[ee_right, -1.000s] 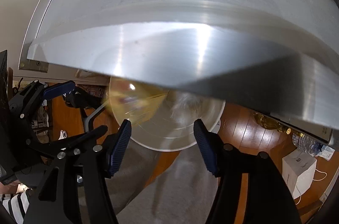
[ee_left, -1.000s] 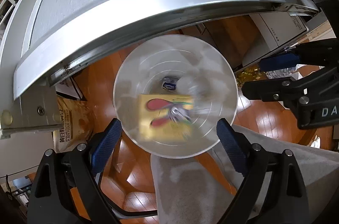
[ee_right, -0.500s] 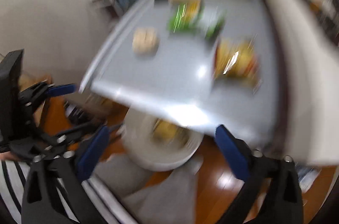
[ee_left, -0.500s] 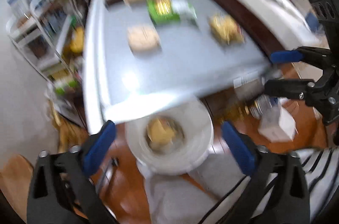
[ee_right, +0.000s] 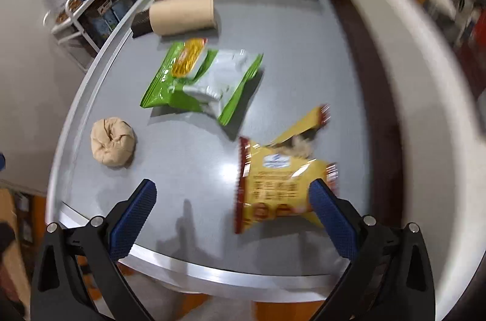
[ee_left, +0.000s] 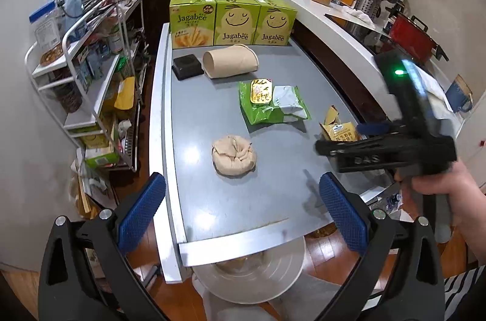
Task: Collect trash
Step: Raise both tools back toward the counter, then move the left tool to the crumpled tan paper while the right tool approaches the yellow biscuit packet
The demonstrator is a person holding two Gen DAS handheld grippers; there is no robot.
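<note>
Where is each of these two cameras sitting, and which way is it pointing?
Left wrist: rides the left gripper, looking down the table toward the green boxes; its open fingers show, with the right gripper and hand.
Right wrist: rides the right gripper, nearer the table, over the yellow wrapper; only its open fingers show.
Shared: paper wad, green bag, paper cup.

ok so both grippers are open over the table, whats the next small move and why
Probably ease the right gripper forward and right to straddle the yellow wrapper. Its jaws are open and empty, that wrapper lies nearest, just ahead beside its right finger, and the bin waits below the table edge.
</note>
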